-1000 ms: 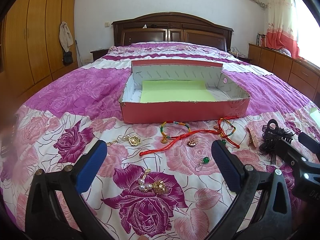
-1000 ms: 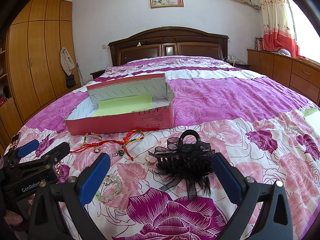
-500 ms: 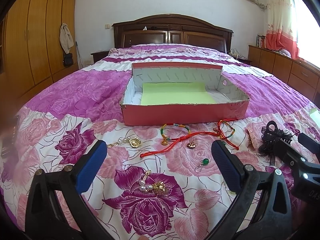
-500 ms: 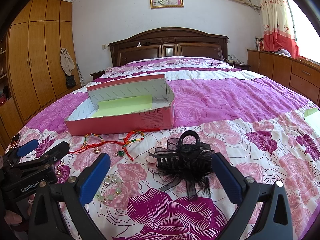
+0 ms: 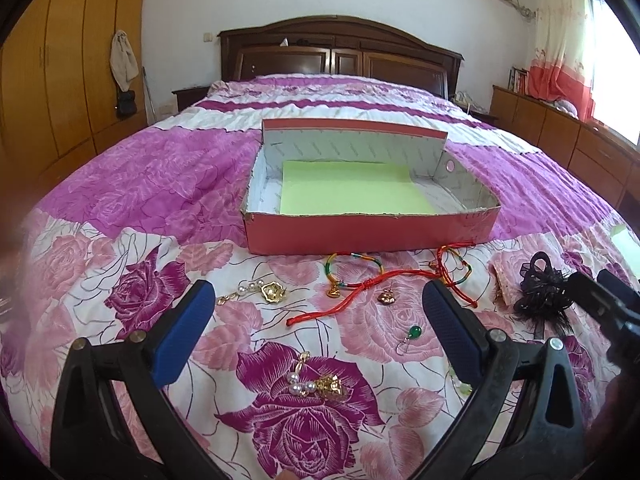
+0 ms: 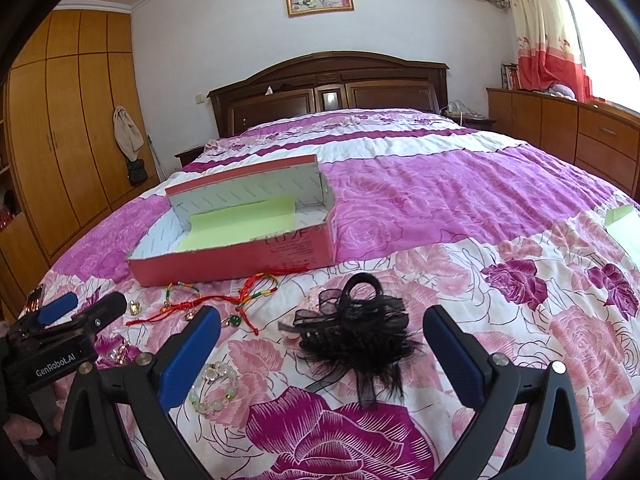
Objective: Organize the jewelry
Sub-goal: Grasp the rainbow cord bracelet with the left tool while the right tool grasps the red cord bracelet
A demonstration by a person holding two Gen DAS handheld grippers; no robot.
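An open red box (image 5: 372,236) with a green paper lining (image 5: 352,188) lies on the flowered bedspread; the right wrist view shows the box (image 6: 240,256) too. In front of it lie red cord bracelets (image 5: 384,280), a gold pearl charm (image 5: 272,291), a green bead earring (image 5: 414,334) and a pearl-and-gold piece (image 5: 318,386). My left gripper (image 5: 316,328) hovers open above these, holding nothing. My right gripper (image 6: 320,346) is open around a black feathered hair clip (image 6: 356,328), without touching it. A pale bead bracelet (image 6: 214,386) lies by its left finger.
The bed's dark headboard (image 6: 328,92) is at the back, a wooden wardrobe (image 6: 64,136) on the left, low cabinets (image 6: 580,136) on the right. A green sheet of paper (image 6: 624,224) lies at the bed's right edge. A person's hand (image 6: 24,428) holds the left gripper.
Both views have shifted only slightly; the left gripper has risen a little, the box appearing lower in its view. Nothing was grasped or moved.
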